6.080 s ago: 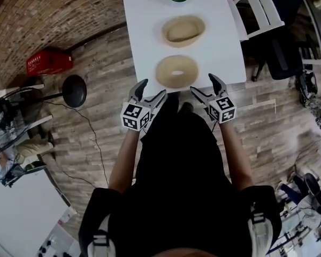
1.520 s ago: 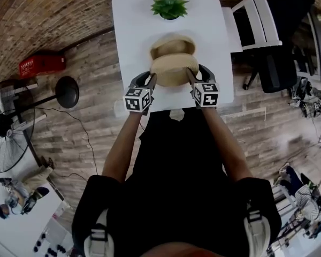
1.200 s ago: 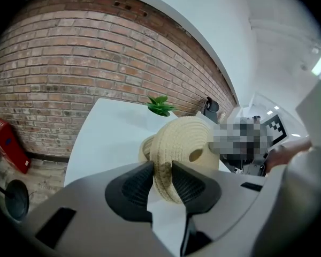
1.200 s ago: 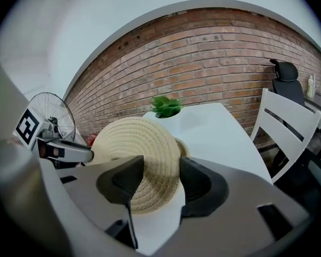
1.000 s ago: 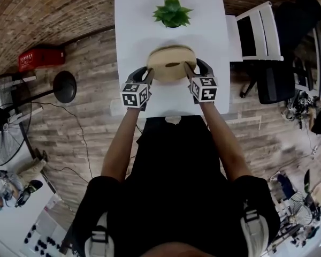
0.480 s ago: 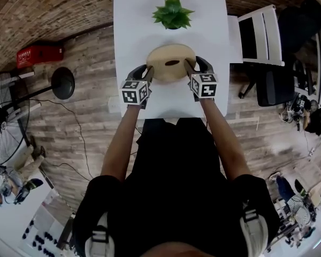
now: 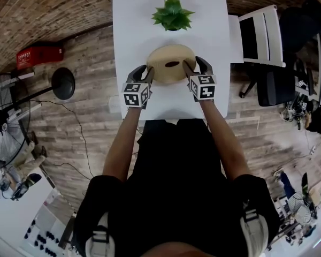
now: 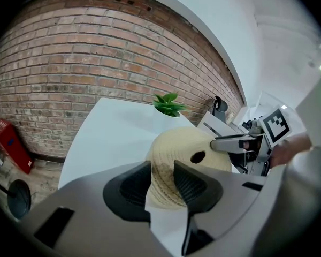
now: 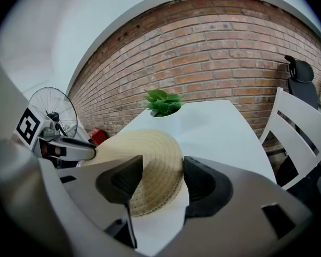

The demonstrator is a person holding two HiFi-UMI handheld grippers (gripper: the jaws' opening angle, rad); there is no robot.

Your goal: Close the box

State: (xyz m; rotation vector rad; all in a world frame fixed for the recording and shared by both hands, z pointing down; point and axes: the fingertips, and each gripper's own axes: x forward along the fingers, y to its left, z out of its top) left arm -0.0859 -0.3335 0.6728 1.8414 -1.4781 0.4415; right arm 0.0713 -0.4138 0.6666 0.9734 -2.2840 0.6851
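Wood-plank flooring surrounds a white table [image 7: 134, 31] that fills the upper centre of the head view. At its middle stands one round woven box [image 7: 170, 75], and its single lid [image 7: 161, 58] is laid flat on top, so the closing is judged nearly complete. The lid is flanked at its left and right edges, a hold judged to be meant for lowering it level. The jaws of the left gripper [image 8: 161, 170] have just been opening. The rim lies between its pads, but the grip is judged released. The right gripper [image 9: 163, 167] is clamped on the opposite rim, pads pressed to the weave. Two grippers, one box and one lid are counted, with one potted plant [image 7: 172, 12] above them in the frame and one white chair [image 7: 254, 33] at upper right.
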